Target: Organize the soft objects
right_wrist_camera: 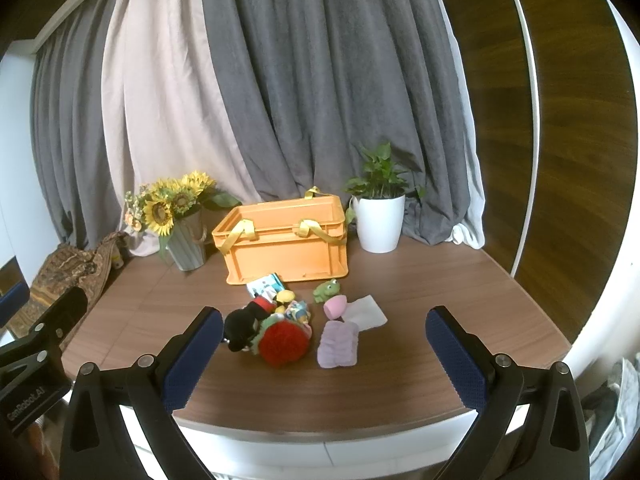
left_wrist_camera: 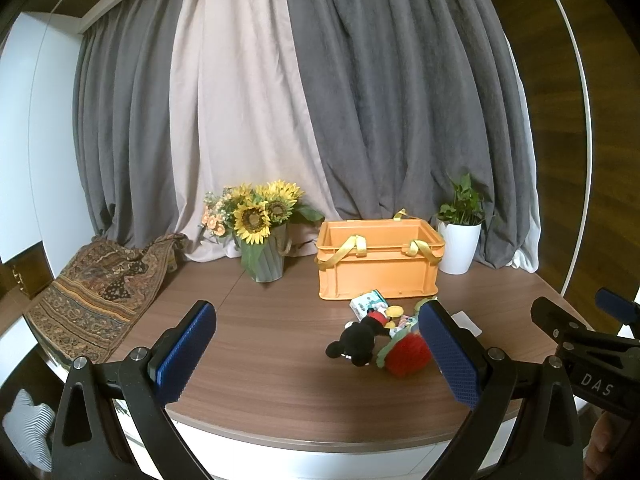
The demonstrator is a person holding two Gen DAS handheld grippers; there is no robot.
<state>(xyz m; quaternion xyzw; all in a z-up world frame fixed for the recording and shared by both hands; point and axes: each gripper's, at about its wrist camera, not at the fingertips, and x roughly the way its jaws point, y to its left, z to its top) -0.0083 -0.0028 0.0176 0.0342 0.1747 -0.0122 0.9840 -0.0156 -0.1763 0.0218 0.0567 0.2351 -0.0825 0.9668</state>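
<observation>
Toys sit heaped on the bench (left_wrist_camera: pixel 260 344) before the orange crate (left_wrist_camera: pixel 378 266); the left gripper (left_wrist_camera: pixel 320 354) has its jaws spread wide, empty, the black mouse plush (left_wrist_camera: pixel 356 340) beyond them toward the right jaw. From the right wrist, the right gripper (right_wrist_camera: pixel 324 356) likewise gapes, the red plush (right_wrist_camera: pixel 282 342) and lilac cloth (right_wrist_camera: pixel 338 344) lying ahead between its jaws, untouched.

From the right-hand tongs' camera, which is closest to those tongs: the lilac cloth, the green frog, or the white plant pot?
1. Lilac cloth, nearest the right tongs, table's front.
2. Green frog toy, mid-table before the orange crate.
3. White plant pot, back right, by the curtain.
</observation>
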